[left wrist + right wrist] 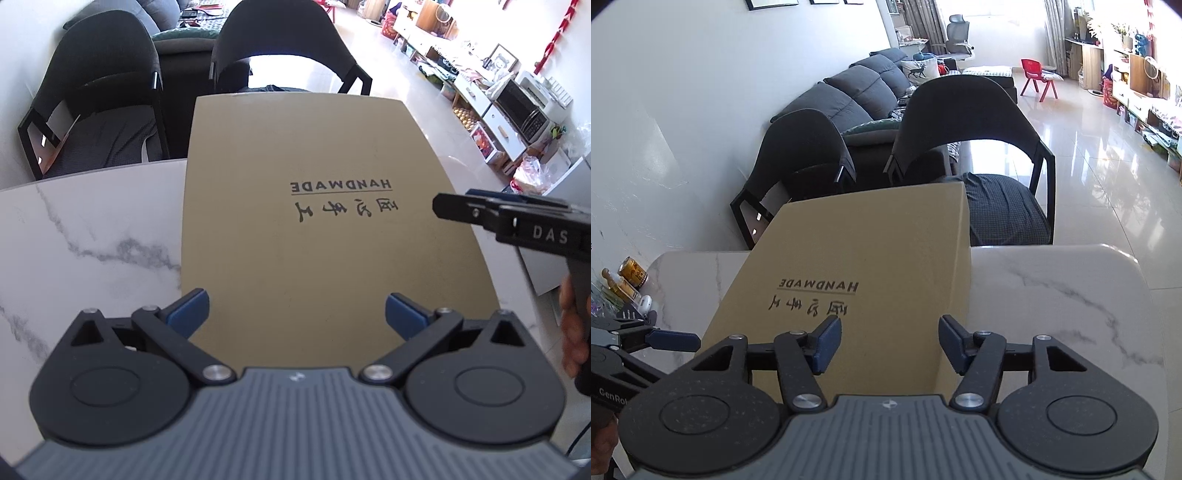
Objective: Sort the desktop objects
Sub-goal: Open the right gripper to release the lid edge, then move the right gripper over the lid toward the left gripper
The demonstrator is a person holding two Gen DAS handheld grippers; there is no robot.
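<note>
right wrist view: the cardboard box was seen lying on the marble table, long axis running away. right gripper was parted above its near right corner, left gripper held wide, nothing gripped.

The setting is a home living and dining area. A grey sofa lines the wall, dark dining chairs face a marble counter, a microwave sits on low white cabinets, and a red child's chair stands on glossy tile floor.
</note>
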